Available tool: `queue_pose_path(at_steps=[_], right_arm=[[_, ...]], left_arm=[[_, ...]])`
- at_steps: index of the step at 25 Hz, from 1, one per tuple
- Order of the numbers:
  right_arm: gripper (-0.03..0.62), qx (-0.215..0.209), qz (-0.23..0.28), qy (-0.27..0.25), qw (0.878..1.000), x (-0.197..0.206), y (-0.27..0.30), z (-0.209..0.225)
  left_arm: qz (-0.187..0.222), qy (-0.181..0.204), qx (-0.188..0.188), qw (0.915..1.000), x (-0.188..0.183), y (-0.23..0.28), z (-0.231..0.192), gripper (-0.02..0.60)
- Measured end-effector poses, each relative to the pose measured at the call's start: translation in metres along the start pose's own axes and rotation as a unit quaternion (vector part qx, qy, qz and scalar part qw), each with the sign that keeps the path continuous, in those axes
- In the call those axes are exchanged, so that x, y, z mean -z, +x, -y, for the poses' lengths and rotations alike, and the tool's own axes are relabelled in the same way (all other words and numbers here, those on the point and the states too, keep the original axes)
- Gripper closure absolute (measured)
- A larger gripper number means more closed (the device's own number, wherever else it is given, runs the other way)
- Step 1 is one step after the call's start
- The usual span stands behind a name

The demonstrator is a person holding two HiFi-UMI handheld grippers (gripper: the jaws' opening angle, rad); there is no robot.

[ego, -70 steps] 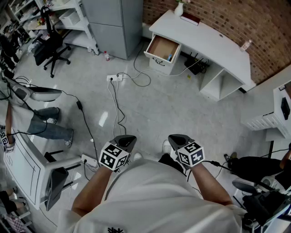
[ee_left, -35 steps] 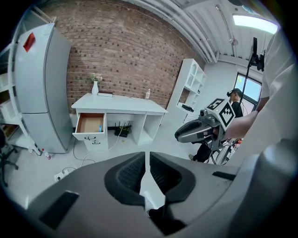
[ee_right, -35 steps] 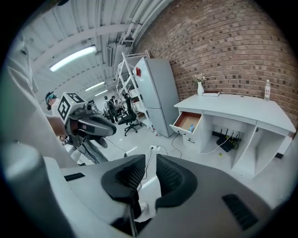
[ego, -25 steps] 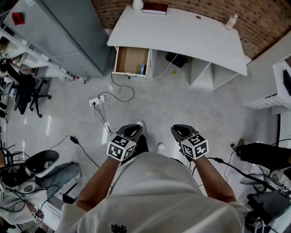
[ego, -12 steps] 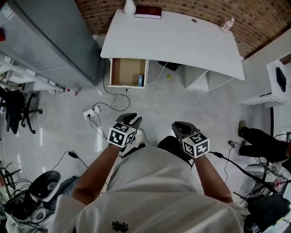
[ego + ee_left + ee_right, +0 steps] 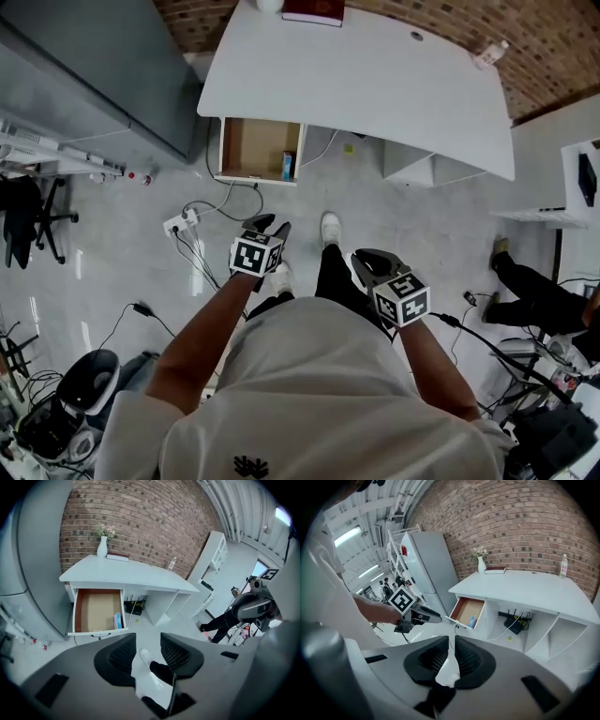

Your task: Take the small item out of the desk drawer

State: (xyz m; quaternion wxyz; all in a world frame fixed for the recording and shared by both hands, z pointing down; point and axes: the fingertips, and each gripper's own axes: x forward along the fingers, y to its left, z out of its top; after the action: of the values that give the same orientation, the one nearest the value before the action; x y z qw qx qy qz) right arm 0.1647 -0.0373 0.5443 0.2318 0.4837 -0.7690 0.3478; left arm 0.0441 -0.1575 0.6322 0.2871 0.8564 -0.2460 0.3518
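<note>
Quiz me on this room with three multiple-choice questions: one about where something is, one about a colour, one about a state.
1. Where is the small blue item?
A on a chair
B inside the drawer, at its right side
C in a basket

2. What colour is the book on the desk?
A green
B yellow
C dark red

3. How is the drawer now?
A pulled out
B pushed shut
C removed altogether

Answers:
1 B, it stands against the drawer's right wall in the head view.
2 C, the book beside the white vase is dark red.
3 A, the drawer's brown bottom lies open to view.
</note>
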Motion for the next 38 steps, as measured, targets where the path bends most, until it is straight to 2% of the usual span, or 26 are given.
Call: queue_pose_path(at_steps=[3, 9, 15, 19, 22, 28, 34, 35, 36, 38], right_arm=[[0.534, -0.018, -0.009, -0.005, 1.000, -0.023, 0.011, 0.037], [0.534, -0.040, -0.025, -0.010, 0.999, -0.045, 0.032, 0.116], [0.534, -0.062, -0.058, 0.003, 0.996, -0.031, 0.055, 0.179], [0.534, -0.079, -0.086, 0.006, 0.993, -0.033, 0.074, 0.211], [0.534, -0.091, -0.100, 0.007, 0.991, -0.040, 0.085, 0.231], [0.534, -0.096, -0.121, 0.012, 0.988, -0.041, 0.100, 0.266], [0.534, -0.096, -0.137, 0.013, 0.986, -0.035, 0.108, 0.281], [0.534, -0.097, -0.139, 0.012, 0.985, -0.035, 0.109, 0.283], [0.534, -0.096, -0.141, 0.010, 0.985, -0.035, 0.109, 0.285], [0.534, -0.096, -0.142, 0.007, 0.985, -0.035, 0.108, 0.288]], left_arm=[[-0.012, -0.018, -0.029, 0.9994, -0.024, 0.040, -0.017, 0.422], [-0.043, -0.040, -0.092, 0.9940, -0.046, 0.124, -0.057, 0.422], [-0.091, -0.060, -0.146, 0.9833, -0.031, 0.206, -0.102, 0.411], [-0.120, -0.085, -0.164, 0.9754, -0.032, 0.244, -0.128, 0.410], [-0.132, -0.105, -0.168, 0.9712, -0.034, 0.269, -0.141, 0.408], [-0.155, -0.117, -0.184, 0.9636, -0.033, 0.312, -0.166, 0.400], [-0.171, -0.124, -0.203, 0.9561, -0.019, 0.328, -0.182, 0.402], [-0.171, -0.124, -0.209, 0.9548, -0.018, 0.328, -0.184, 0.418], [-0.170, -0.123, -0.214, 0.9540, -0.018, 0.328, -0.186, 0.474], [-0.166, -0.120, -0.219, 0.9540, -0.020, 0.327, -0.187, 0.486]])
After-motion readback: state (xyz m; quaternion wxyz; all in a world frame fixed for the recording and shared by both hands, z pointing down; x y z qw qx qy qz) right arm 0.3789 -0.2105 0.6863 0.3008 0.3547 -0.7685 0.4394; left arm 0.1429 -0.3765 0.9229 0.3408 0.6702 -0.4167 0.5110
